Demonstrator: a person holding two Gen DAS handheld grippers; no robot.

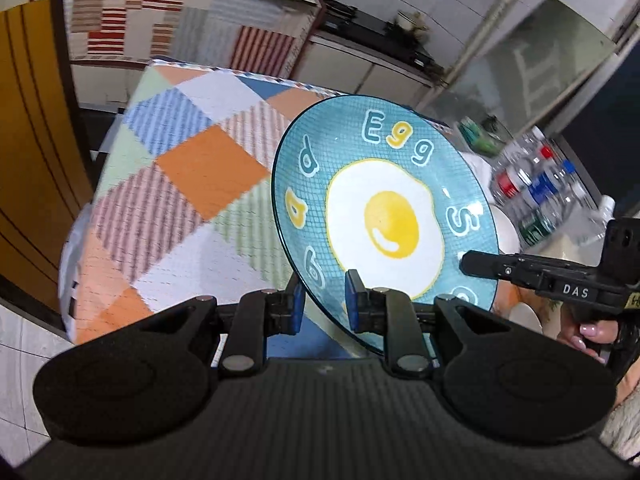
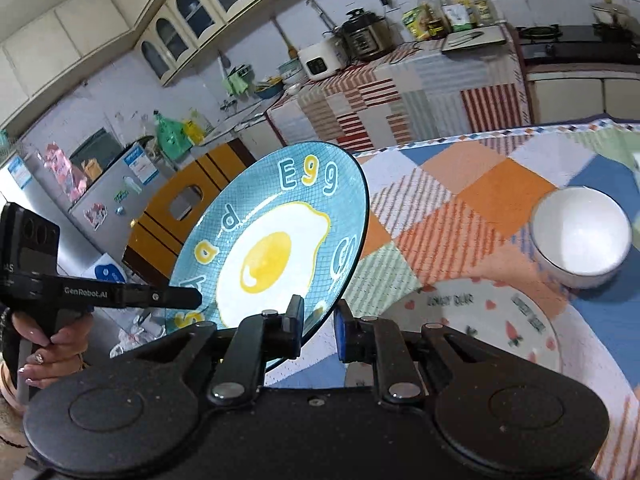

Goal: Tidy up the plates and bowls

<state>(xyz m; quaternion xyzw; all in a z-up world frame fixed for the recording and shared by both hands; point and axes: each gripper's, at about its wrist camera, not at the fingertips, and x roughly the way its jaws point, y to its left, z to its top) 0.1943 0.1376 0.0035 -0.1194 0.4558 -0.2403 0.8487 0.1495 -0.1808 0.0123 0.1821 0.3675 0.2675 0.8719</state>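
A blue plate (image 1: pixel 384 216) with a fried-egg picture and the word "Egg" is held tilted above the table. My left gripper (image 1: pixel 323 304) is shut on its lower rim. My right gripper (image 2: pixel 318 322) is shut on the same plate (image 2: pixel 276 240) at its lower edge. Each gripper shows in the other's view, the right gripper as a black bar at the right of the left wrist view (image 1: pixel 520 272) and the left gripper at the left of the right wrist view (image 2: pixel 132 296). A white bowl (image 2: pixel 580 236) and a white strawberry-print plate (image 2: pixel 480 320) rest on the table.
The table carries a checked cloth (image 1: pixel 192 184) of orange, blue and green squares. Plastic bottles (image 1: pixel 536 188) stand beyond the table's right side. A counter with cookers and oil bottles (image 2: pixel 400 32) runs along the far wall. A fridge (image 2: pixel 92 184) stands at left.
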